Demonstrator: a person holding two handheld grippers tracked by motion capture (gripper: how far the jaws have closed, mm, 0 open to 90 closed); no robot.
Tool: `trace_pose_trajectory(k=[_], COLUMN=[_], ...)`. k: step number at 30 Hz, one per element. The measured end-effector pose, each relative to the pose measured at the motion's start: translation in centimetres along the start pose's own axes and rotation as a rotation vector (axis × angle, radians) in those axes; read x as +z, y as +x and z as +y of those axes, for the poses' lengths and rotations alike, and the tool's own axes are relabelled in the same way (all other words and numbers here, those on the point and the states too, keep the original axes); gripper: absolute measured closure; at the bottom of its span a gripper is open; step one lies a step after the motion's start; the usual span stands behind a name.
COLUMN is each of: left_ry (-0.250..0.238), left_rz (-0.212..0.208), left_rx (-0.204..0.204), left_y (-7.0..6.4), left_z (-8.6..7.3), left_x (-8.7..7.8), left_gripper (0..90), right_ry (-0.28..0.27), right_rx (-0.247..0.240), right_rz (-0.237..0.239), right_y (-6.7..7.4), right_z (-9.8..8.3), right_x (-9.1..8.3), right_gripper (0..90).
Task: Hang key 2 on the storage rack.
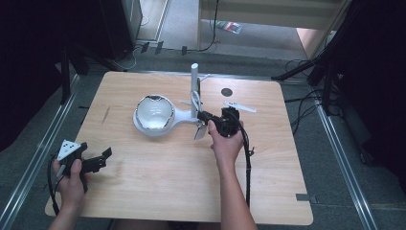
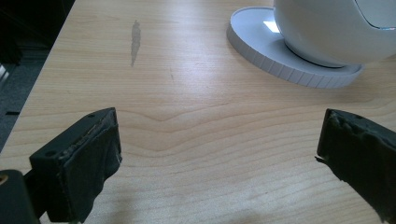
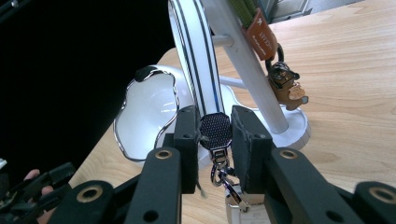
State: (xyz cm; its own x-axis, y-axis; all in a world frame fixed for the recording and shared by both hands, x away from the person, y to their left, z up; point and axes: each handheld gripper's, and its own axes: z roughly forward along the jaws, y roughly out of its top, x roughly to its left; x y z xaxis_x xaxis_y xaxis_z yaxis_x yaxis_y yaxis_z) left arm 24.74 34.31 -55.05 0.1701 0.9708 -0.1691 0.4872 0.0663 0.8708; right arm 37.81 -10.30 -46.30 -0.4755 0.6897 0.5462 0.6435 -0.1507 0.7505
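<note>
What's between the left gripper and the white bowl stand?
Bare wood tabletop, nothing else. The left gripper view shows it: the left gripper is open, with the white bowl stand beyond the bare stretch, and the high view agrees.

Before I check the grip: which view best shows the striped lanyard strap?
The right gripper view: the lanyard strap runs down to its black end piece, clamped between the jaws. The high view shows it small beside the stand.

The brown leather tag (image 3: 261,39) on the key ring, hanging at about one o'clock from the pole (image 3: 247,65), is showing small pale letters. They are staying too blurred to read. No other text is showing.
</note>
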Motion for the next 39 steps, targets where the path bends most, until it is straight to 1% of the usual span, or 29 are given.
trace_pose_trajectory(k=[2, 7, 8, 9, 10, 15, 16, 17, 18, 19, 20, 23, 25, 26, 27, 28, 29, 30, 32, 33, 34, 35, 37, 39], left_ry=[0.000, -0.001, -0.001, -0.002, -0.002, -0.002, -0.002, -0.002, -0.001, -0.001, -0.003, 0.001, 0.003, 0.001, -0.001, -0.002, 0.000, 0.001, -0.002, -0.004, -0.004, -0.004, -0.004, -0.003], left_rz=[-0.001, 0.000, 0.000, 0.000, -0.001, -0.002, -0.002, -0.001, 0.000, -0.001, -0.002, -0.003, -0.003, 0.001, 0.002, 0.002, 0.001, 0.001, 0.000, 0.002, 0.003, 0.003, 0.003, 0.003], left_rx=[0.000, 0.000, -0.001, -0.001, 0.000, -0.002, -0.002, -0.001, -0.001, -0.002, -0.002, -0.001, -0.002, -0.001, -0.001, -0.001, -0.001, -0.002, -0.002, -0.002, -0.001, 0.001, 0.002, 0.003], left_y=[0.0, 0.0, 0.0, 0.0, 0.0, 0.0, 0.0, 0.0, 0.0, 0.0, 0.0, 0.0, 0.0, 0.0, 0.0, 0.0, 0.0, 0.0, 0.0, 0.0, 0.0, -0.1, -0.1, -0.1], left_z=[0.0, 0.0, 0.0, 0.0, 0.0, 0.0, 0.0, 0.0, 0.0, 0.0, 0.0, 0.0, 0.0, 0.0, 0.0, 0.0, 0.0, 0.0, 0.0, 0.0, 0.0, 0.0, 0.0, 0.0], left_x=[0.0, 0.0, 0.0, 0.0, 0.0, 0.0, 0.0, 0.0, 0.0, 0.0, 0.0, 0.0, 0.0, 0.0, 0.0, 0.0, 0.0, 0.0, 0.0, 0.0, 0.0, 0.0, 0.0, 0.0], left_gripper=[0.2, 0.1, 0.1, 0.1, 0.1, 0.2, 0.2, 0.1, 0.1, 0.2, 0.2, 0.1, 0.1, 0.2, 0.2, 0.2, 0.2, 0.1, 0.2, 0.1, 0.1, 0.1, 0.2, 0.1], right_ry=[-0.004, 0.003, 0.006, 0.008, 0.008, 0.030, 0.031, 0.028, 0.023, 0.018, 0.011, 0.007, 0.009, 0.004, -0.001, -0.009, -0.021, -0.034, -0.067, -0.083, -0.095, -0.097, -0.083, -0.069], right_rx=[0.013, 0.019, 0.029, 0.026, 0.032, 0.017, 0.010, 0.012, 0.020, 0.036, 0.039, 0.020, -0.001, -0.022, -0.047, -0.061, -0.087, -0.103, -0.156, -0.195, -0.236, -0.267, -0.280, -0.284], right_rz=[0.000, -0.012, -0.025, -0.035, -0.036, -0.067, -0.080, -0.106, -0.115, -0.114, -0.110, -0.122, -0.140, -0.149, -0.167, -0.185, -0.199, -0.209, -0.225, -0.242, -0.267, -0.294, -0.312, -0.348], right_y=[-0.1, -0.3, -0.3, -0.4, -0.5, -0.6, -0.7, -0.7, -0.8, -0.9, -1.0, -0.9, -0.7, -0.6, -0.3, -0.1, 0.1, 0.3, 0.5, 0.6, 0.7, 0.8, 1.0, 1.3], right_z=[0.1, 0.2, 0.2, 0.3, 0.2, 0.2, 0.2, 0.2, 0.2, 0.2, 0.2, 0.1, 0.0, 0.0, -0.1, -0.1, 0.0, 0.0, 0.1, 0.2, 0.2, 0.2, 0.2, 0.2], right_x=[0.0, 0.4, 0.4, 0.5, 0.7, 1.3, 1.5, 1.6, 1.7, 1.8, 1.9, 2.0, 1.9, 1.8, 1.7, 1.6, 1.5, 1.4, 1.1, 0.9, 0.8, 0.7, 0.4, 0.0], right_gripper=[73.7, 73.1, 72.9, 72.8, 72.7, 71.5, 81.5, 79.1, 80.1, 79.8, 79.0, 76.5, 72.9, 71.2, 66.9, 63.9, 60.6, 58.5, 50.3, 46.7, 43.0, 39.4, 28.6, 14.3])
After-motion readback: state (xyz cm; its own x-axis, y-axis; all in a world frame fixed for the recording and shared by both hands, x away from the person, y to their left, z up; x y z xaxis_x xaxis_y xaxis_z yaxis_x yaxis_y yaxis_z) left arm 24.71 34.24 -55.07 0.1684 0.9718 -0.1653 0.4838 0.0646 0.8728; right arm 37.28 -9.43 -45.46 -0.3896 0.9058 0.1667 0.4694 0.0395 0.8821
